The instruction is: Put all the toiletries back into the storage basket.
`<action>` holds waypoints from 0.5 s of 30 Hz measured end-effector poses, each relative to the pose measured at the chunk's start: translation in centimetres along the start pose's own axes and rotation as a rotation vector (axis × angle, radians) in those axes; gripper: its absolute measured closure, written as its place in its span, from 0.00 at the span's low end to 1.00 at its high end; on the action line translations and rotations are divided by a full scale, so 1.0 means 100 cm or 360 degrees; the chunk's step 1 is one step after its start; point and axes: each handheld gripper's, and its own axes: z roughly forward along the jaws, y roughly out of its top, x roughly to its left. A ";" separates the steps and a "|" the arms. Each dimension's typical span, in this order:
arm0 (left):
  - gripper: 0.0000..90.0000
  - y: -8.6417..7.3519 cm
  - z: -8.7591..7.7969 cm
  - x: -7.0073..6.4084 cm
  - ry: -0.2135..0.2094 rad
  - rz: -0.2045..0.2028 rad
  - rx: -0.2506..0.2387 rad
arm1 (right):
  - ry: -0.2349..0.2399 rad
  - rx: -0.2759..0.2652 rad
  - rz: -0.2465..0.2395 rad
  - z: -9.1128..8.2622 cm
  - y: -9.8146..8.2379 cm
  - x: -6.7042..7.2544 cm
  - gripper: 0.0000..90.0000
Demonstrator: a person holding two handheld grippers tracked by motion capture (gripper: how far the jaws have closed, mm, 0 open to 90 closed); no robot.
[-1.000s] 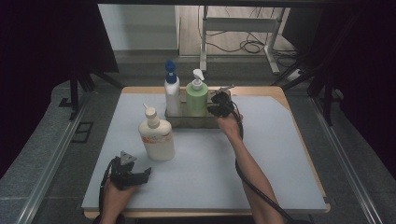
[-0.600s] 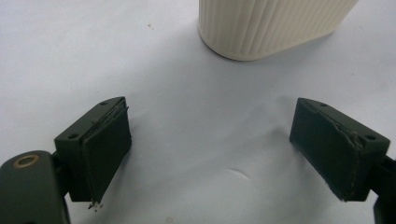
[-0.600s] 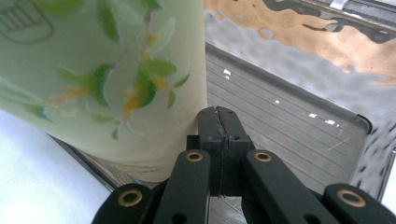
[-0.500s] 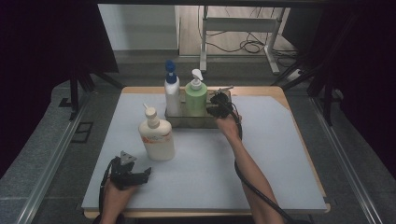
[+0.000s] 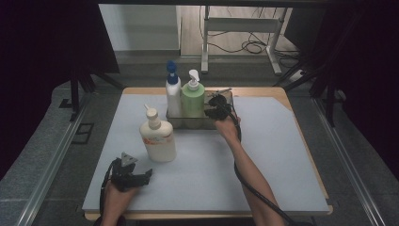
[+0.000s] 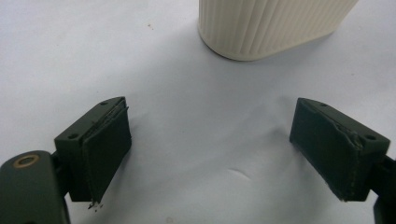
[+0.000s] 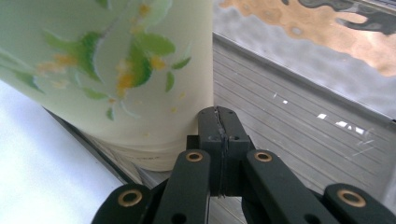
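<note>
The right hand-held gripper (image 7: 218, 122), jaws together and empty, sits in the tray (image 5: 225, 100) beside the green bottle (image 5: 193, 96). The left hand-held gripper (image 6: 210, 154), jaws apart, rests near-left on the worktop (image 5: 282, 155) by the cream bottle (image 5: 156, 136). Likely next: open and grasp.

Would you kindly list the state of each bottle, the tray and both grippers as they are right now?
Green bottle: upright in the tray, pump on.
Blue-capped bottle: upright in the tray beside the green one.
Cream bottle: upright on the mat, outside the tray.
Tray: right end unfilled.
Right gripper: shut, holding nothing, beside the green bottle's base.
Left gripper: open, nothing between its jaws, near the cream bottle.
</note>
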 end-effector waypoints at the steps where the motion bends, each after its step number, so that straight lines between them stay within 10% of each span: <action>1: 0.14 0.000 0.000 0.000 0.0000 0.0000 0.0000 | 0.0006 0.0000 -0.0002 0.001 0.000 0.001 0.99; 15: 0.14 0.000 0.000 0.000 0.0002 0.0008 0.0007 | 0.0005 0.0020 -0.0003 0.001 0.002 0.004 1.00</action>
